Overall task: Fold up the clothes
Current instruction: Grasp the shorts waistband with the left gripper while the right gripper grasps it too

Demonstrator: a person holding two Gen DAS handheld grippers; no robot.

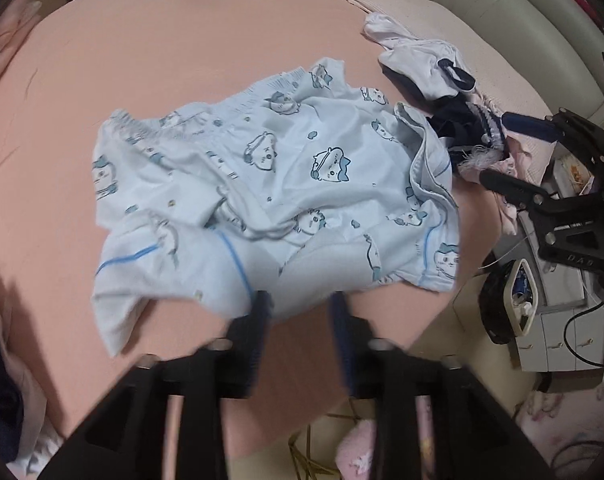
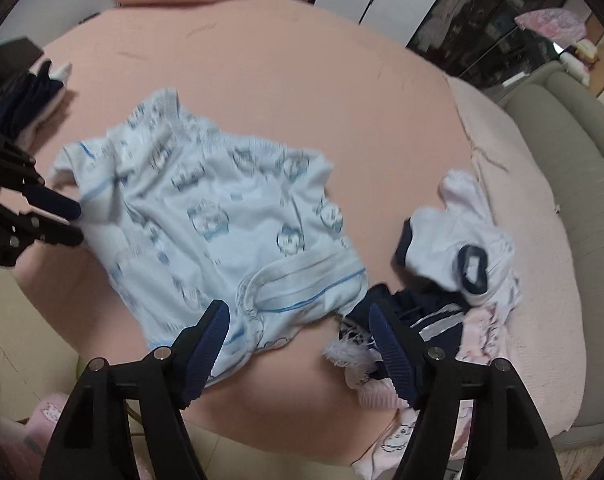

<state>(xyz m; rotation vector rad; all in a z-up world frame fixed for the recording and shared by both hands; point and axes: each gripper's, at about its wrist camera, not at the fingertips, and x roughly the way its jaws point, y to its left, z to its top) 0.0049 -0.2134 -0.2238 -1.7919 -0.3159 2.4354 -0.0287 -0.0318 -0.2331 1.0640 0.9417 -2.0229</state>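
We see a light blue pajama piece (image 1: 269, 184) with little cartoon animals on it. It lies crumpled in the middle of the frame on a pink bed sheet (image 1: 189, 40). In the right wrist view it sits in the middle too.

The left gripper (image 1: 299, 300) is at the bottom middle of its view. Its jaws stand partly open, and the near edge of the blue cloth lies just at its tips. Nothing is pinched between them.

The right gripper (image 2: 297, 340) is at the bottom of its own view. Its jaws stand wide apart over the corner of the blue cloth, and they hold nothing.

On the right side of both views lies a pile of other clothes (image 2: 462, 264), white, dark blue and pink, just beside the blue piece.
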